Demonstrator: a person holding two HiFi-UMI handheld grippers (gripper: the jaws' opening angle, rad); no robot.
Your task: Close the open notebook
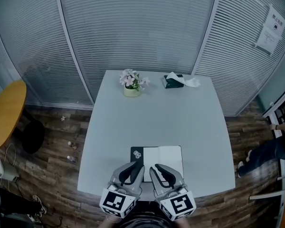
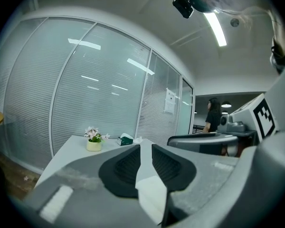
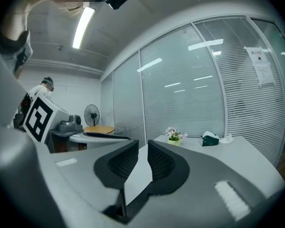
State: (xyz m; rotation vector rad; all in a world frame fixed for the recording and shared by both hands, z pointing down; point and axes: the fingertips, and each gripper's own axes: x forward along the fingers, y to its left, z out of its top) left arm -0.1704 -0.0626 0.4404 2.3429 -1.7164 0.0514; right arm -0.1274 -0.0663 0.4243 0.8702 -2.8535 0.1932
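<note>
My left gripper (image 1: 133, 167) and right gripper (image 1: 159, 170) hang at bottom centre over the open notebook (image 1: 168, 156) on the bench (image 1: 156, 113). On both, the jaws are slightly apart and empty.

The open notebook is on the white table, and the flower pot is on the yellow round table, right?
Not quite. The flower pot isn't on the yellow round table; it stands at the far edge of the white table, as the head view shows. The open notebook is on the white table, yes.
</note>
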